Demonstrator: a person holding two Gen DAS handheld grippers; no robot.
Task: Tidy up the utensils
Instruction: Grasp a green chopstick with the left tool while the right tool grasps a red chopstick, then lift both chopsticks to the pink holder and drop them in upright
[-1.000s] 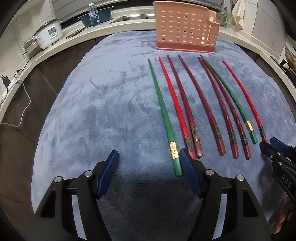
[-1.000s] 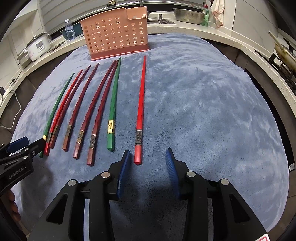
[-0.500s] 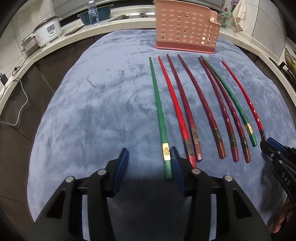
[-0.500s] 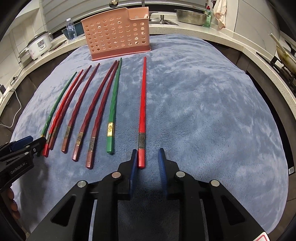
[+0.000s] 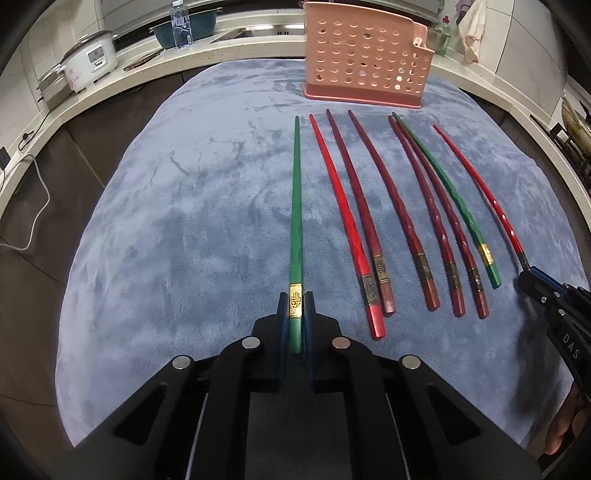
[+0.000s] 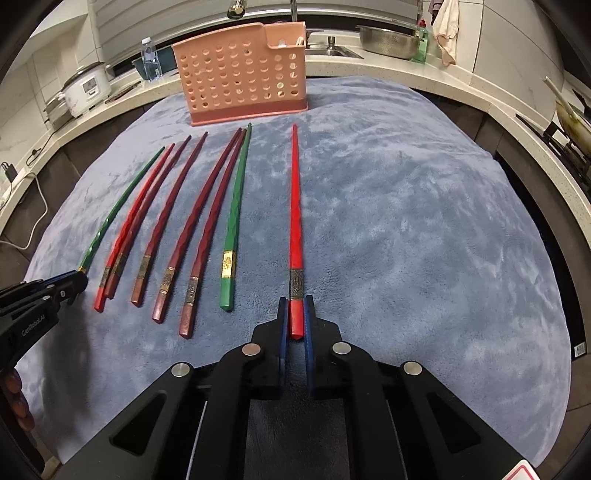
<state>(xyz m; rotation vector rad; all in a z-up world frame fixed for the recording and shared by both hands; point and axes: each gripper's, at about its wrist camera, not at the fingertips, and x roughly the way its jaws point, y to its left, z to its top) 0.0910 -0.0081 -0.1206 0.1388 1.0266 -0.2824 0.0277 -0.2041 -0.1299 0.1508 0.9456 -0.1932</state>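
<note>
Several long chopsticks lie side by side on a grey-blue cloth (image 5: 184, 240), tips toward a pink perforated holder (image 5: 364, 74) at the far edge. My left gripper (image 5: 295, 314) is shut on the thick end of the leftmost green chopstick (image 5: 295, 206). My right gripper (image 6: 295, 317) is shut on the thick end of the rightmost bright red chopstick (image 6: 294, 206). Between them lie another bright red chopstick (image 5: 343, 221), several dark red chopsticks (image 6: 177, 236) and a second green chopstick (image 6: 236, 206). The holder also shows in the right wrist view (image 6: 240, 88).
A counter runs behind the cloth with a rice cooker (image 5: 88, 61), a water bottle (image 5: 181, 24), a metal bowl (image 6: 388, 40) and a sink. A white cable (image 5: 35, 206) hangs at the left. A stove (image 6: 569, 136) is at the right.
Both grippers have closed from open. The left gripper shifted right onto the green chopstick's end. The right gripper closed on the red chopstick's end.
</note>
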